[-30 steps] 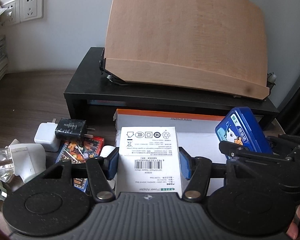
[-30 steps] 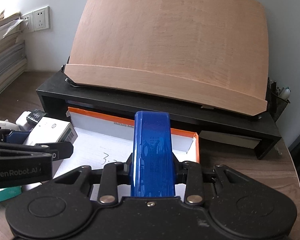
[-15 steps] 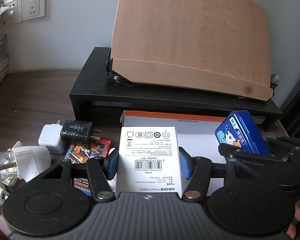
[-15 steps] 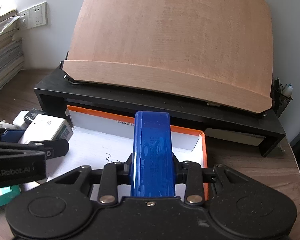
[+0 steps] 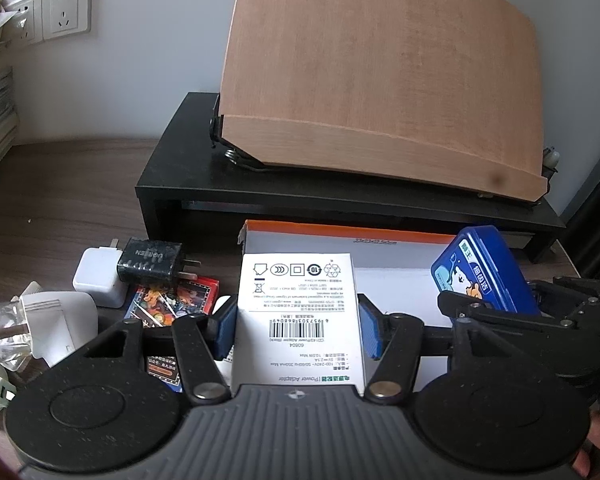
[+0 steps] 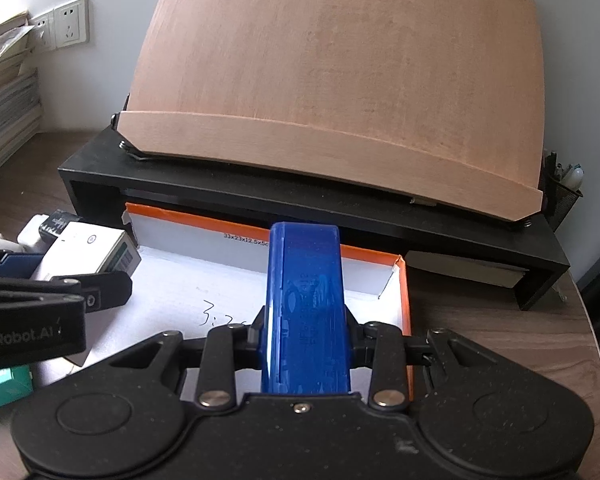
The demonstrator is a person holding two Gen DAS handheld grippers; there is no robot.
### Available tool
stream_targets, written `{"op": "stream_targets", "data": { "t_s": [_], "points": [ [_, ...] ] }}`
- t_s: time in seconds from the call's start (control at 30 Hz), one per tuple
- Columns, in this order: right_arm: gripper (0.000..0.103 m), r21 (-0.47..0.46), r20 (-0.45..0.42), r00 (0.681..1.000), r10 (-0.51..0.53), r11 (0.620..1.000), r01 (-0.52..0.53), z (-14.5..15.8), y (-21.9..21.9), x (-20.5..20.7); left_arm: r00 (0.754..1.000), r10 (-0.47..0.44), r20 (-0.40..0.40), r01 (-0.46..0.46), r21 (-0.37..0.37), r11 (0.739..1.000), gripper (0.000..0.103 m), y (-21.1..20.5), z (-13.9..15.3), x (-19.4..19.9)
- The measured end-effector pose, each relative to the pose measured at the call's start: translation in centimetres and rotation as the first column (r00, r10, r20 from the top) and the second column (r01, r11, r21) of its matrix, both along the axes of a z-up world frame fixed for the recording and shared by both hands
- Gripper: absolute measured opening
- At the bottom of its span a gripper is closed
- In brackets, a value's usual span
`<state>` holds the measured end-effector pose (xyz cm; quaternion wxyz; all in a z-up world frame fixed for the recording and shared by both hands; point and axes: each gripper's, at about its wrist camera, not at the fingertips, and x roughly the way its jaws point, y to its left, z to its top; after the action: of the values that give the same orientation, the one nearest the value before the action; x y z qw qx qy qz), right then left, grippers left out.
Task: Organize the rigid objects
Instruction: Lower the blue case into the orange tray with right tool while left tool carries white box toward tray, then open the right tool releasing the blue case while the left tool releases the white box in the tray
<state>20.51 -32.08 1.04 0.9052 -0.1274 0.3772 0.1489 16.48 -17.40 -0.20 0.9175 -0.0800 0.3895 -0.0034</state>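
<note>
Left wrist view, left tool [image 5: 298, 330] clamped on white adapter box [image 5: 298, 312] above orange-rimmed tray [image 5: 340, 240], chargers [image 5: 148, 262] on the surface, right wrist view, right tool [image 6: 306, 334] gripping blue tin [image 6: 306, 304] on edge over the tray [image 6: 404, 292].

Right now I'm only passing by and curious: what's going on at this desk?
A person is tidying small items with two handheld grippers. The left gripper is shut on a white adapter box, and the right gripper is shut on a blue tin. Both are held over the open orange box in front of the black shelf. Chargers and plugs lie on the desk to the left.
</note>
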Motion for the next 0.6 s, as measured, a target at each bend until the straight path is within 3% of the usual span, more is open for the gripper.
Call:
{"op": "stream_targets", "data": {
  "t_s": [0.47,0.6],
  "points": [
    [0.041,-0.001,-0.02,1.0,0.012,1.0,-0.012,-0.5,-0.4,1.2,1.0,0.004,-0.025,-0.004,-0.004,1.0,0.059,-0.2,-0.8,1.2],
    [0.041,0.08,-0.047,0.998,0.035,0.996,-0.032,-0.3,-1.0,1.6,0.999,0.005,-0.034,-0.005,0.0,1.0,0.059,-0.5,-1.0,1.6]
  ]
}}
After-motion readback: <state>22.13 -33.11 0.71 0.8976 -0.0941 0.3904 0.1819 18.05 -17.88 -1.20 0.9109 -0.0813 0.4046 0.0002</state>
